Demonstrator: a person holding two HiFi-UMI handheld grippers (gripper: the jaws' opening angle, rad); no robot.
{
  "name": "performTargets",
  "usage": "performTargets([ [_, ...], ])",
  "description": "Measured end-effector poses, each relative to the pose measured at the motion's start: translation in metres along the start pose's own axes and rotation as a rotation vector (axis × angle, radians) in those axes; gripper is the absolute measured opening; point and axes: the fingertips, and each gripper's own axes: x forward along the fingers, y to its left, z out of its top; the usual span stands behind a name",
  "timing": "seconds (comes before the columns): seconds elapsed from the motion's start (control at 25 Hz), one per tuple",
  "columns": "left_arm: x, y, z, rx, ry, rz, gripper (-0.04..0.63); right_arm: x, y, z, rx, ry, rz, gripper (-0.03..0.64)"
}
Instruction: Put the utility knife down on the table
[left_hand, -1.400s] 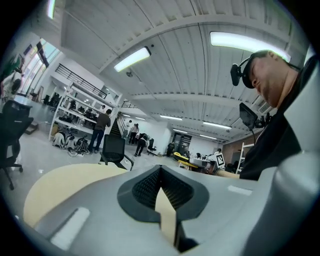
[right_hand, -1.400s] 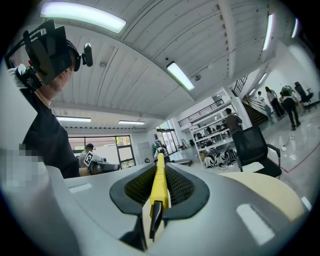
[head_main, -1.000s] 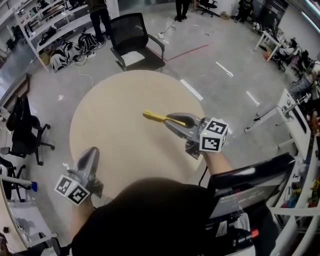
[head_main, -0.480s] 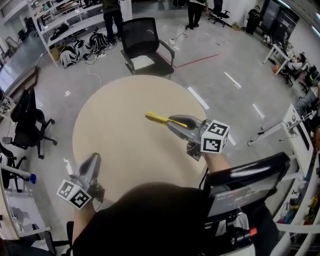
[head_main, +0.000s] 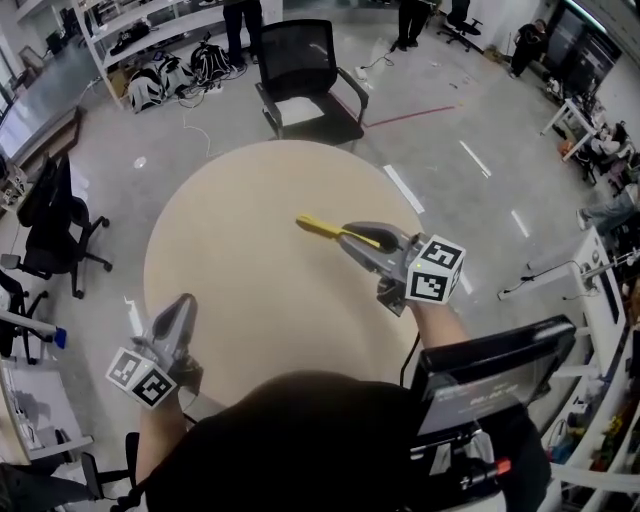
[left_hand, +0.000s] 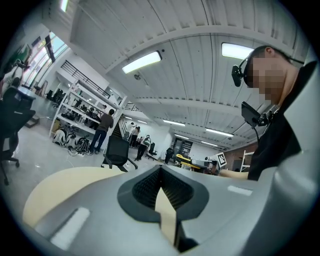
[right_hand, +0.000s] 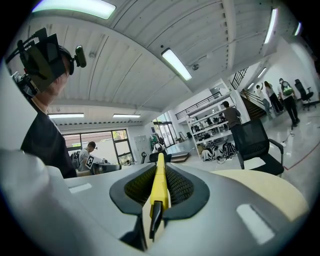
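The utility knife (head_main: 322, 229) is seen as a slim, straight yellow body. A dark, narrow piece is seen at its rear end in the right gripper view. It is clamped by its rear part between the jaws of the right gripper (head_main: 350, 236), and the yellow front length is seen projecting past the jaw tips. It is held roughly level, in line with the jaws, and is pointed toward the far left edge of the round beige surface (head_main: 220, 270). It is carried over the surface, a little right of the middle and toward the far edge. Whether it touches the surface, and whether a blade is extended, cannot be told.
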Motion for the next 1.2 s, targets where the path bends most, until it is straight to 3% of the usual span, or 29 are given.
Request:
performTargets([
  [0.28, 0.042, 0.061, -0.002, -0.013, 0.018, 0.031, -0.002, 0.044, -0.063, -0.002, 0.002, 0.032, -0.005, 0.074],
  [0.68, 0.131, 0.21, -0.009, 0.025, 0.023, 0.108, -0.002, 0.185, -0.199, -0.026, -0.009, 0.094, 0.066, 0.074],
  [0.92, 0.189, 0.286, -0.05, 0.042, 0.031, 0.135, -0.002, 0.26, -0.303, -0.073, -0.016, 0.187, 0.082, 0.074],
  [1.2, 0.228, 0.35, -0.094, 0.006, 0.043, 0.141, -0.002, 0.347, -0.406, -0.124, -0.031, 0.278, 0.074, 0.074],
])
